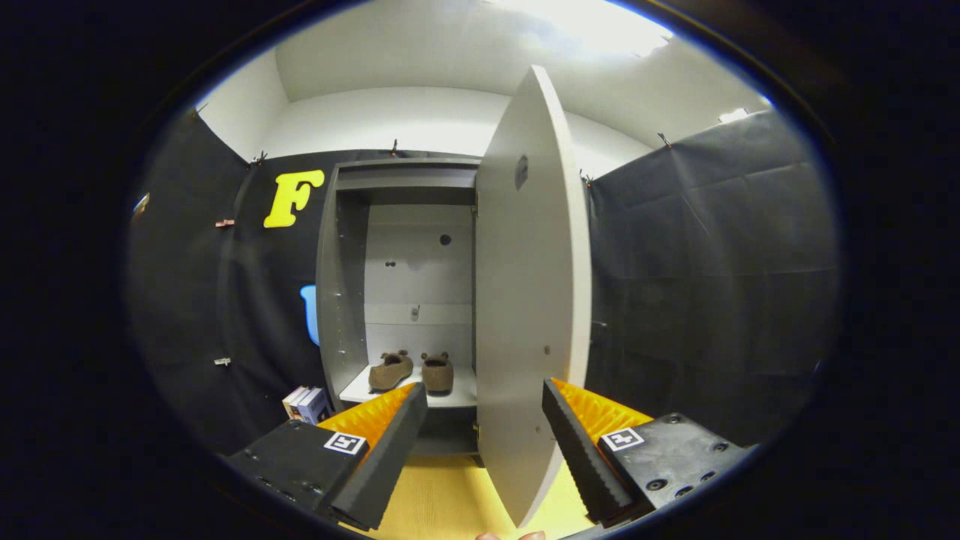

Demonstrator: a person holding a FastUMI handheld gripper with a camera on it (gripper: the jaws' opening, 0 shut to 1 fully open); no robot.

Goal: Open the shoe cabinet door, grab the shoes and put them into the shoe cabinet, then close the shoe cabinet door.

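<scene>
Gaping tongs (484,420) astride door (529,300) edge – ungripped | brown shoes (412,371) paired on cabinet shelf (360,390)

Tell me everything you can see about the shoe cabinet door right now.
The shoe cabinet door is a tall, flat, pale grey panel with a smooth, laminate-like face. It stands swung open, hinged on the cabinet's right side, its free edge pointing toward the camera. A small dark fitting sits near its top, and a few small dots mark its lower face. Its lower edge runs between the open fingers of the hand-held gripper; neither finger visibly presses it. Behind it, two brown shoes sit on a shelf.
</scene>
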